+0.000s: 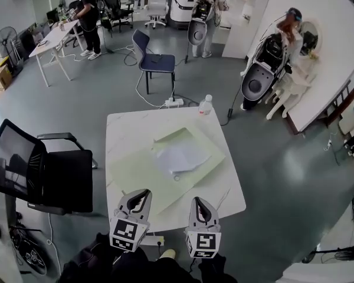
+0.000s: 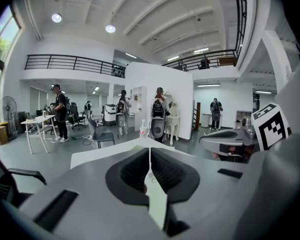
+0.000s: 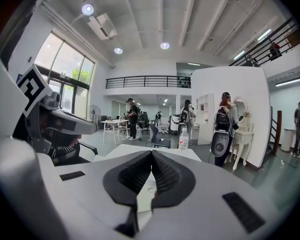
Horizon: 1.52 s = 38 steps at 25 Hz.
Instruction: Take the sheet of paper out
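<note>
Two tongs (left tongs (image 1: 144,192), right tongs (image 1: 198,201)), one folder (image 1: 135,171), one sheet (image 1: 180,157), one bottle (image 1: 205,105).

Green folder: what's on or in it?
On the green folder lies a white sheet of paper; whether it is tucked inside cannot be told. Anything beneath the paper is covered.

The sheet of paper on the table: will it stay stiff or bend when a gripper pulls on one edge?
Probably floppy: the sheet looks thin and slightly wrinkled, so it should bend. It is likely very light, so the pale green folder beneath it might drag along with it.
</note>
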Motion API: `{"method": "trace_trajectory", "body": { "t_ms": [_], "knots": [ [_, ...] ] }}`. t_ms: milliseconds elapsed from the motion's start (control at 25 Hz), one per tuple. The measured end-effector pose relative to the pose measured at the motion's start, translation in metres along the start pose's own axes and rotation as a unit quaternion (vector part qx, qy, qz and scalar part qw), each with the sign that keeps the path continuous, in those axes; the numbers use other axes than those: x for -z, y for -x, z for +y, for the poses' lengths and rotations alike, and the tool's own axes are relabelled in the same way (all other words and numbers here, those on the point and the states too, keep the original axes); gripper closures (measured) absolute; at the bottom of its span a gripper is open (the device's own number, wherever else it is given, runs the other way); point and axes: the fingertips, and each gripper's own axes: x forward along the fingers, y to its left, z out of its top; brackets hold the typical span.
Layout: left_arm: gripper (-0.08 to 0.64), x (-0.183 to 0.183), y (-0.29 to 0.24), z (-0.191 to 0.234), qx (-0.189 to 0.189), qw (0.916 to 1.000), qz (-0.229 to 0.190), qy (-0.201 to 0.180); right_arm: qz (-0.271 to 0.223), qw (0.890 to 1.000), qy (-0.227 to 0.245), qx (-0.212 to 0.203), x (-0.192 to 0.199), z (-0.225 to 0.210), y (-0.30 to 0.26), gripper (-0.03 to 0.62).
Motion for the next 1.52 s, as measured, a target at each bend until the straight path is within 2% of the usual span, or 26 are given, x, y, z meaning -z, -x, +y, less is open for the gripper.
{"method": "trace_trajectory", "body": {
  "t_ms": [240,800,840,880,1080,1240,1520],
  "knots": [
    [0.531,0.032,-0.045,0.053,0.01,0.9991,0.036,0.02,0.045,0.999,-0.009,-0.008,0.029,0.017,-0.07,0.575],
    [0.531,0.102,-0.122,0.113,0.052,0.9928,0.099,0.044,0.13,0.991,-0.042,0.001,0.11,0.032,-0.183,0.569],
    [0.531,0.105,-0.126,0.116,0.054,0.9924,0.101,0.044,0.136,0.99,-0.045,-0.003,0.115,0.034,-0.189,0.495],
    [0.531,0.107,-0.129,0.118,0.056,0.9921,0.103,0.044,0.144,0.988,-0.048,-0.006,0.12,0.035,-0.194,0.453],
    [0.531,0.116,-0.136,0.129,0.062,0.9904,0.114,0.049,0.18,0.982,-0.061,-0.008,0.143,0.042,-0.219,0.349],
    [0.531,0.123,-0.141,0.14,0.064,0.9896,0.118,0.052,0.213,0.975,-0.062,-0.01,0.165,0.048,-0.243,0.318],
    [0.531,0.134,-0.149,0.15,0.069,0.9879,0.129,0.053,0.249,0.966,-0.068,-0.001,0.19,0.044,-0.267,0.317]
  ]
}}
